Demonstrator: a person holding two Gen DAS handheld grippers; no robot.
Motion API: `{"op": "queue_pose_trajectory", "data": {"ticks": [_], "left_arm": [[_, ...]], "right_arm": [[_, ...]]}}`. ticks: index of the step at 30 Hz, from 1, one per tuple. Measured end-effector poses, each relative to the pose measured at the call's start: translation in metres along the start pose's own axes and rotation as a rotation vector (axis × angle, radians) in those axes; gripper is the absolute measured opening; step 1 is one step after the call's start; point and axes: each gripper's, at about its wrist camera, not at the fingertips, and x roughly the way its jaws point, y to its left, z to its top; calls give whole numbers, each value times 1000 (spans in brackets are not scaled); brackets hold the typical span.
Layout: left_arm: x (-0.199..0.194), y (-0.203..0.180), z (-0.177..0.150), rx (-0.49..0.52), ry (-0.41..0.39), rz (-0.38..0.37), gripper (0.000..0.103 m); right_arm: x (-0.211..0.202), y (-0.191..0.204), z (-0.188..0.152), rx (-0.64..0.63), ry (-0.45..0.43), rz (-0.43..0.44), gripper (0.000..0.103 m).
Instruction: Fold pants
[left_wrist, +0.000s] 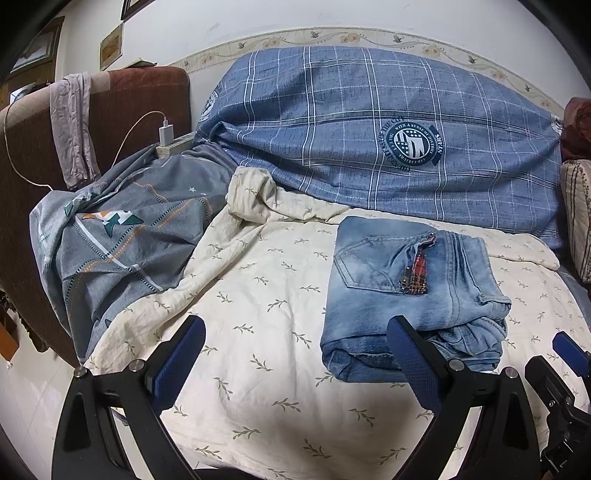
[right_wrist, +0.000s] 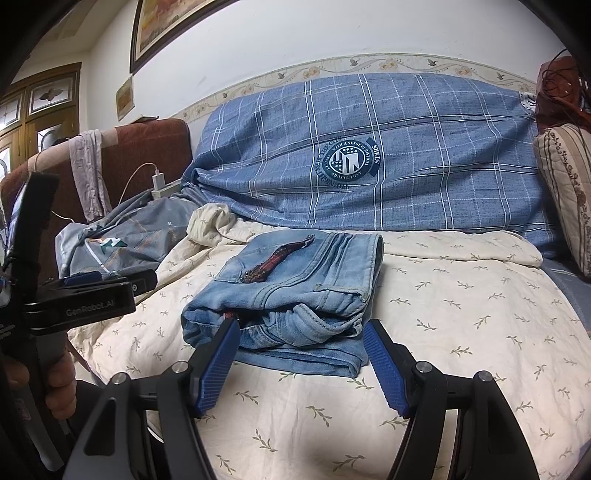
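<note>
The light blue jeans (left_wrist: 410, 291) lie folded into a compact stack on the cream leaf-print blanket (left_wrist: 258, 332), back pocket and a red plaid patch facing up. They also show in the right wrist view (right_wrist: 295, 291). My left gripper (left_wrist: 299, 343) is open and empty, hovering just in front of the jeans with its right finger over their near left corner. My right gripper (right_wrist: 303, 339) is open and empty, its fingers straddling the near edge of the stack without gripping. The right gripper also shows at the edge of the left wrist view (left_wrist: 565, 354).
A blue plaid duvet (left_wrist: 388, 122) is bunched along the back wall. A grey printed cover (left_wrist: 122, 236) lies at the left by a brown armchair (left_wrist: 147, 107) with a charger and power strip (left_wrist: 168, 142). A striped cushion (right_wrist: 569, 192) stands at the right.
</note>
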Motion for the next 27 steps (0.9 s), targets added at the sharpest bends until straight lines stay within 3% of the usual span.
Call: {"op": "queue_pose_trajectory", "data": {"ticks": [27], "left_arm": [[9,0,3,1,19,-16,99]], "right_arm": [[7,2,3,-7,9,2,73]]}}
